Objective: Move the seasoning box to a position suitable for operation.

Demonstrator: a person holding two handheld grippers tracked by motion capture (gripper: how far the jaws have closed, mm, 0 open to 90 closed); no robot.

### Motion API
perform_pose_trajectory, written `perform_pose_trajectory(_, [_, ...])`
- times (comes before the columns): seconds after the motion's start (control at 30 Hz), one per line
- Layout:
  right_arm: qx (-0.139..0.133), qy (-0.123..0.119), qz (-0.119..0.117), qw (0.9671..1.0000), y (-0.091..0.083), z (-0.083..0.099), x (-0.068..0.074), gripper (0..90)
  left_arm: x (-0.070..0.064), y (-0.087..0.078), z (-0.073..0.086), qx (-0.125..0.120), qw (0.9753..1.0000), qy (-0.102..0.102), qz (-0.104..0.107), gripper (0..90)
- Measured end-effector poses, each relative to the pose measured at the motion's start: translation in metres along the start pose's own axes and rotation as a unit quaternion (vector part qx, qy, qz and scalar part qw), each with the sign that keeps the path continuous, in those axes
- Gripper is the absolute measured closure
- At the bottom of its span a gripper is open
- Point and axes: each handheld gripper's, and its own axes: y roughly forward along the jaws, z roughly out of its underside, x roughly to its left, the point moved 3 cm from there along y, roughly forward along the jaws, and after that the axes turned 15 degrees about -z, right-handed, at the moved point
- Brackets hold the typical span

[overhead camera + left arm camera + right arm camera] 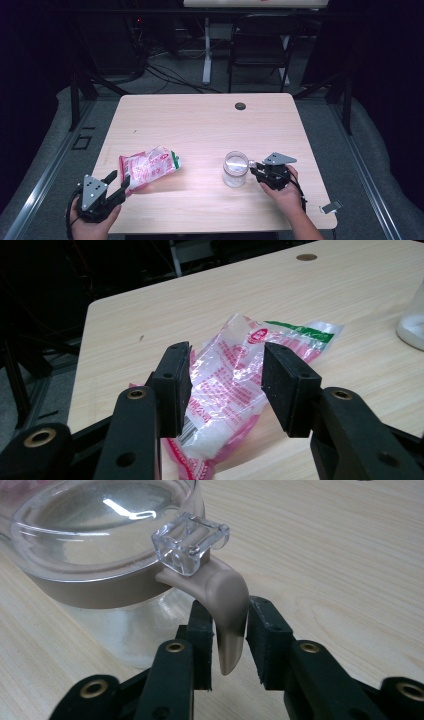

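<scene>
Dark curtains and a folding chair [260, 42] stand behind your pale wooden table [200, 125], which carries one plastic bag and one clear jar, with one small round dark grommet [240, 106] near its far edge.

At your left, the left gripper [119, 182] sits at the table's near corner with its jaws spread wide, and the bag [148, 167] lies just ahead of its fingertips. From above you cannot tell whether the pads touch it. Your left gripper view settles more: the bag [235, 385] lies on the wood between and beyond the two black pads [175, 385], which stand well apart on either side of its near end and are not pressed against it. That view also gives you the bag's look: crinkled clear film printed pink and red with a green strip at its far end, white contents showing through at the near end.

At your right, the jar [235, 169] stands upright just in front of the right gripper [256, 170]. From above it reads as a clear glass jar with a lid. Your right gripper view shows the jar [100, 555] closer: a clear domed lid, a beige band beneath it, and one beige latch tab [227, 615] hanging below a clear clip. The two pads [267, 640] sit either side of that tab, nearly closed, the left one touching it
</scene>
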Motion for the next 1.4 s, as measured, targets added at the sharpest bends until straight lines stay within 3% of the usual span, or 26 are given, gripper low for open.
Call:
perform_pose_trajectory(0.37, [0.0, -0.003, 0.0, 1.0, 0.0, 0.0, 0.001, 75.9, -0.01, 0.003, 0.001, -0.004, 0.9997, 0.02, 0.017, 56.2])
perform_pose_trajectory(0.6, [0.005, -0.009, 0.003, 0.9999, -0.001, -0.001, 0.002, 76.9, -0.016, 0.005, 0.001, -0.003, 0.9994, 0.022, 0.026, 56.1])
perform_pose_trajectory(0.87, [0.012, -0.024, 0.003, 0.9996, -0.003, 0.002, 0.009, 76.8, -0.042, 0.014, -0.005, -0.011, 0.9967, 0.036, 0.072, 59.6])
perform_pose_trajectory(1.03, [0.008, -0.025, -0.005, 0.9996, -0.005, 0.006, 0.015, 76.8, -0.07, 0.025, -0.013, -0.016, 0.9919, 0.048, 0.116, 59.5])
perform_pose_trajectory(1.23, [0.005, -0.028, -0.01, 0.9996, -0.006, 0.009, 0.024, 76.7, -0.114, 0.038, -0.031, -0.035, 0.982, 0.11, 0.15, 61.2])
perform_pose_trajectory(1.4, [0.013, -0.036, -0.018, 0.9991, -0.008, 0.011, 0.034, 76.7, -0.141, 0.049, -0.043, -0.039, 0.976, 0.12, 0.177, 61.1])
